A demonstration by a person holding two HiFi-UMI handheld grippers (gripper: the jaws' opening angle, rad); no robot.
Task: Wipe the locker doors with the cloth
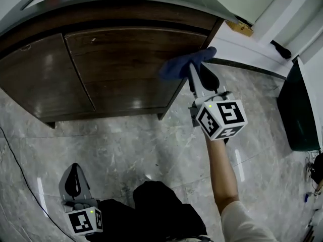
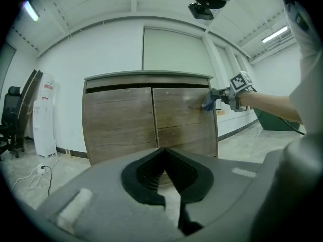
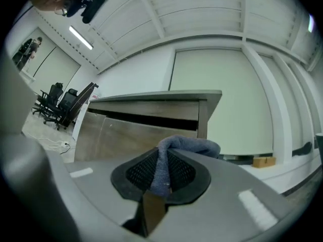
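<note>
A brown wooden locker stands against the wall with a left door [image 1: 45, 79] and a right door [image 1: 126, 69]. My right gripper [image 1: 199, 67] is shut on a blue cloth [image 1: 182, 65], which it holds against the upper right edge of the right door. In the right gripper view the cloth [image 3: 174, 153] hangs bunched between the pads, and the locker [image 3: 146, 120] is close ahead. From the left gripper view, the cloth [image 2: 208, 101] rests on the right door [image 2: 181, 115]. My left gripper [image 1: 74, 169] hangs low at the person's side, shut and empty [image 2: 164, 158].
A dark flat object [image 1: 298, 110] leans at the right. A cardboard box [image 1: 239, 28] sits by the white wall to the locker's right. A cable [image 1: 10, 155] runs over the marble floor at left. A water dispenser [image 2: 45, 115] and an office chair [image 2: 10, 120] stand left of the locker.
</note>
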